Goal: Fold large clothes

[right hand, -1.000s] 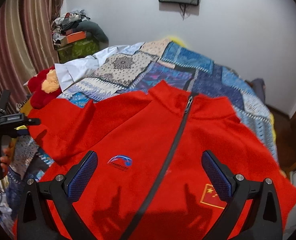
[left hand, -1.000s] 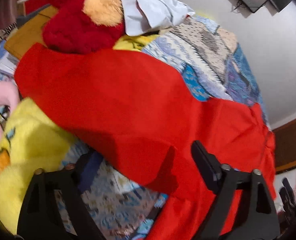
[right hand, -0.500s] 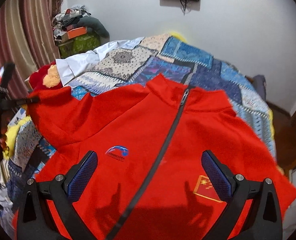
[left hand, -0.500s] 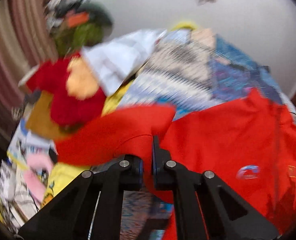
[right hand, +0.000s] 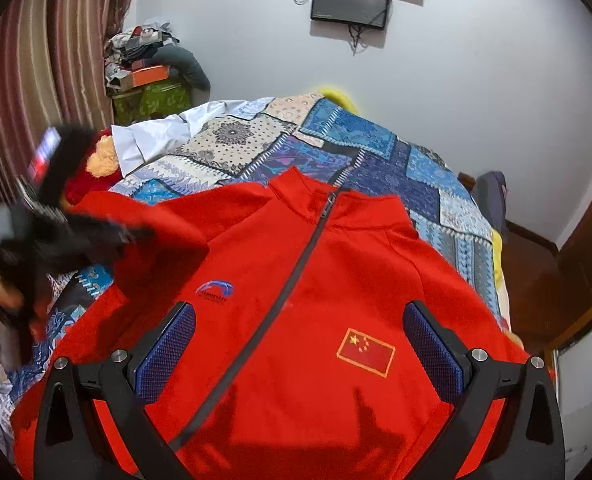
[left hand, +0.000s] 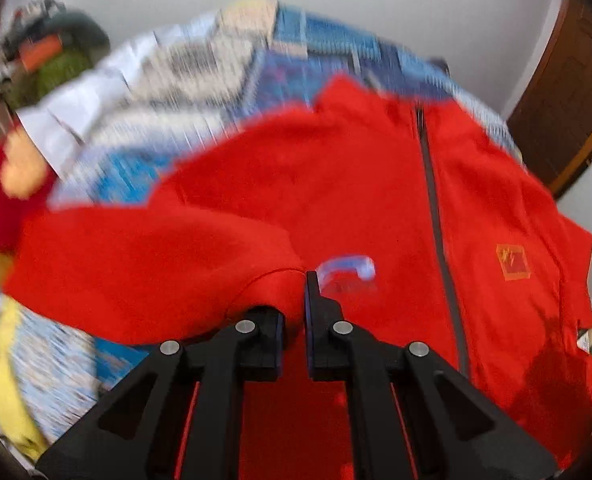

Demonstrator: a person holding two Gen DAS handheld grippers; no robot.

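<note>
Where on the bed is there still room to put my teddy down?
The free patch is the patchwork quilt between the red jacket's collar and the far wall. A narrower strip of quilt runs along the jacket's right edge. The left side is crowded: a white cloth, a red plush toy and the left gripper clamping the sleeve.

The left tongs (left hand: 294, 312), wide apart a second ago with the sleeve (left hand: 144, 268) lying flat between them, now pinch a fold of that sleeve. The sleeve no longer stretches out to the left; it is lifted and drawn across toward the chest logo (left hand: 345, 268) of the red jacket (right hand: 315, 320). In the right wrist view the left tongs (right hand: 136, 236) sit further right and higher, over the jacket's shoulder, blurred.
</note>
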